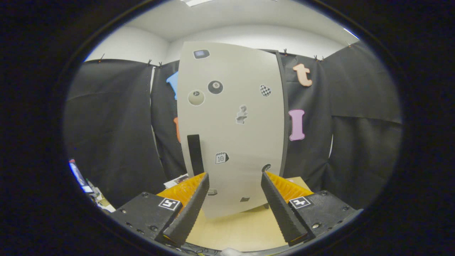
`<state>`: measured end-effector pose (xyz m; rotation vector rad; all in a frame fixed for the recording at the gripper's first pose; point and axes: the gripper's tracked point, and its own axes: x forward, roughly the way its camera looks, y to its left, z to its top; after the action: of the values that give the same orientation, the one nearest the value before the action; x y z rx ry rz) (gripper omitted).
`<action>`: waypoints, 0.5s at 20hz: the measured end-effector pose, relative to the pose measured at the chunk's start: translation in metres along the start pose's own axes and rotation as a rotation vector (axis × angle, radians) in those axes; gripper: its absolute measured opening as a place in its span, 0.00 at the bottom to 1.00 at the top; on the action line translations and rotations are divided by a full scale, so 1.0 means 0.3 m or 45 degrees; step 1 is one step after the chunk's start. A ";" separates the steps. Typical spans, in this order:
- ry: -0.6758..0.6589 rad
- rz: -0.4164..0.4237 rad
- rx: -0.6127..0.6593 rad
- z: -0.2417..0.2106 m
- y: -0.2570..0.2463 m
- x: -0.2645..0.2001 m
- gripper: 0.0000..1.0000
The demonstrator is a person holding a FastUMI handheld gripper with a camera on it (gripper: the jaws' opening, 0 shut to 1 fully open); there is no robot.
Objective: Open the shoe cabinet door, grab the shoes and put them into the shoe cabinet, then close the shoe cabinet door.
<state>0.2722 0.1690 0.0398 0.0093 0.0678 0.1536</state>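
black cloth wall behind shoe cabinet door; fingers apart, empty, before it

Black cloth walls, white ceiling, pale wooden tabletop.

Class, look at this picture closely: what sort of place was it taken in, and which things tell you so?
Probably a recording booth, not a home. Black cloth is clipped up as walls around a light wooden table, and a sticker-covered shoe cabinet door with a dark handle stands just beyond the open gripper.
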 end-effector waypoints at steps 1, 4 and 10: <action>-0.014 -0.019 -0.003 0.013 -0.010 -0.022 0.97; -0.038 -0.054 -0.014 0.042 -0.029 -0.106 0.97; -0.081 -0.139 -0.057 0.077 -0.073 -0.255 0.97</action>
<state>0.2016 0.1356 0.0675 -0.0341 0.0013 0.0457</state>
